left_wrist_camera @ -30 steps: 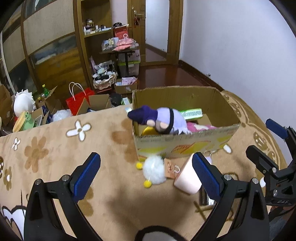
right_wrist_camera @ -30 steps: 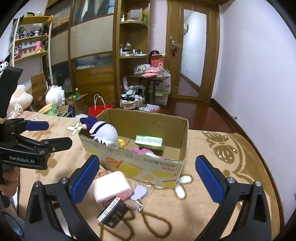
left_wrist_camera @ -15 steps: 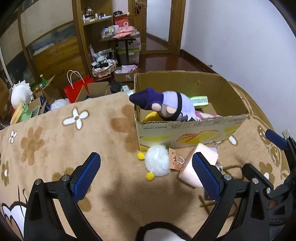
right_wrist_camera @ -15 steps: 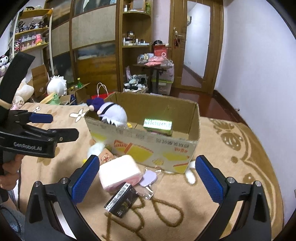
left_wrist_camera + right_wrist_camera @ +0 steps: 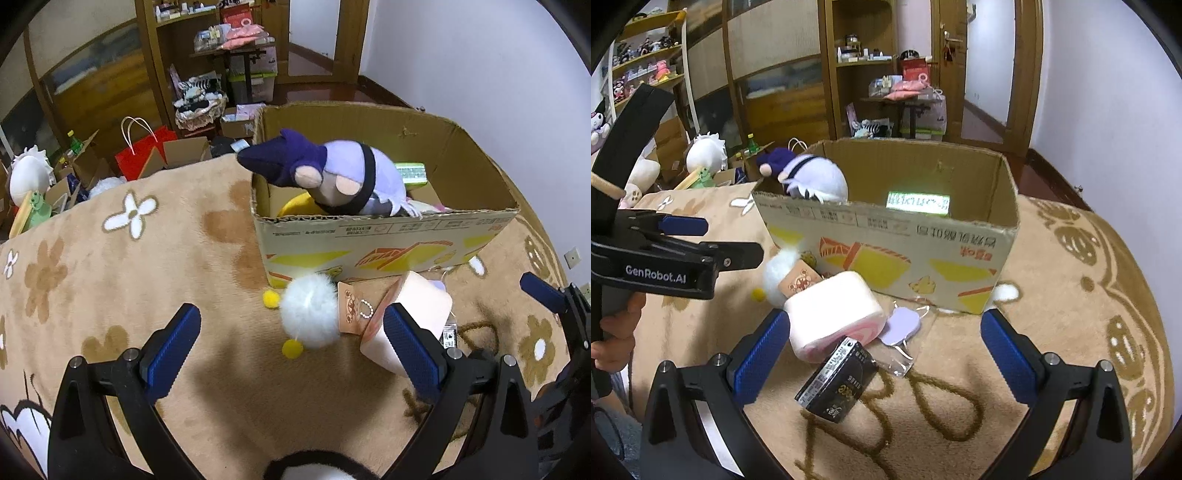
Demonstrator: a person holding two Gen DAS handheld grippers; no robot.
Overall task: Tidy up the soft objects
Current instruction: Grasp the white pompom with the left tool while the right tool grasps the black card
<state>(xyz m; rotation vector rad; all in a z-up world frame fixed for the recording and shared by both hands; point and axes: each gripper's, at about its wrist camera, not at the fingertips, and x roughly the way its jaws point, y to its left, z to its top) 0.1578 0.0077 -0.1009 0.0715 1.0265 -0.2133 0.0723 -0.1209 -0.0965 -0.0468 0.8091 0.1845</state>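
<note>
Both our grippers have come closer to the corrugated cardboard box (image 5: pixel 384 236) than a second ago. Our left gripper (image 5: pixel 291 347) gapes wide above the fluffy white pom-pom (image 5: pixel 309 314); our right gripper (image 5: pixel 882 354) gapes around the spongy pink roll (image 5: pixel 833 310) and glossy black packet (image 5: pixel 837 384). On the velvety blanket (image 5: pixel 110 266), both soft things lie against the box front.

tan flowered blanket (image 5: pixel 110 266) carries cardboard box (image 5: pixel 886 254), pompom (image 5: pixel 309 312), pink cushion (image 5: pixel 833 304), black packet (image 5: pixel 836 380).
</note>
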